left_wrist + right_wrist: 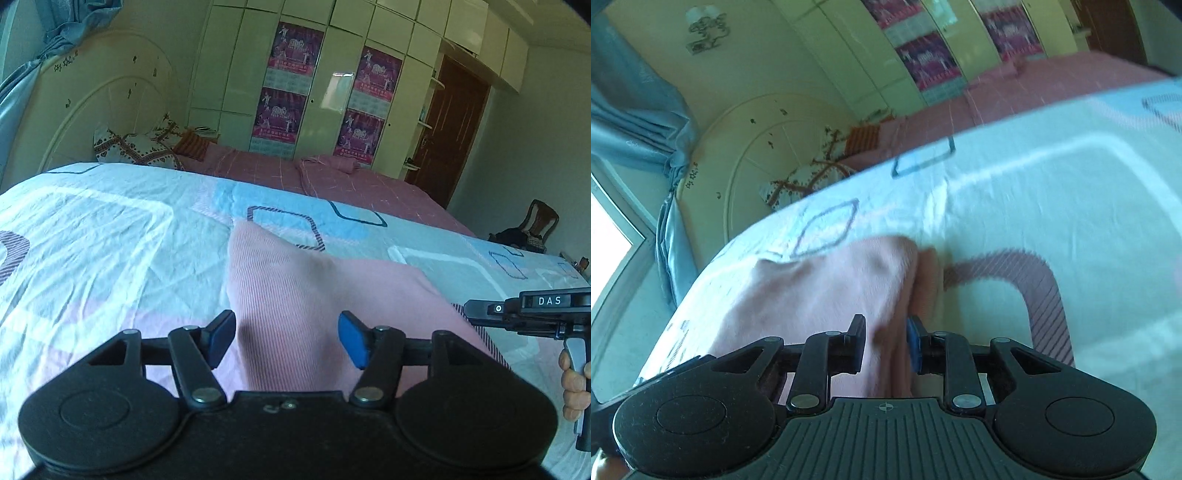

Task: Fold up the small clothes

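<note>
A pink ribbed garment [295, 295] lies folded on the pale patterned bed sheet [92, 240]. My left gripper [287, 339] hovers just over its near edge. Its blue pads stand well apart and do not touch the cloth. In the right wrist view the same pink garment [820, 295] is bunched into a fold that fills the narrow gap between the pads of my right gripper [885, 341], which is shut on it. The right gripper [471, 312] also shows at the right edge of the left wrist view, held by a hand [572, 387].
Pillows [140, 147] lean on a white headboard [74, 110] at the far end. A pink blanket [332, 173] covers the bed behind. Beyond it stand a wardrobe with posters [288, 85], a brown door [454, 122] and a chair [539, 221]. A blue curtain [635, 122] hangs by the window.
</note>
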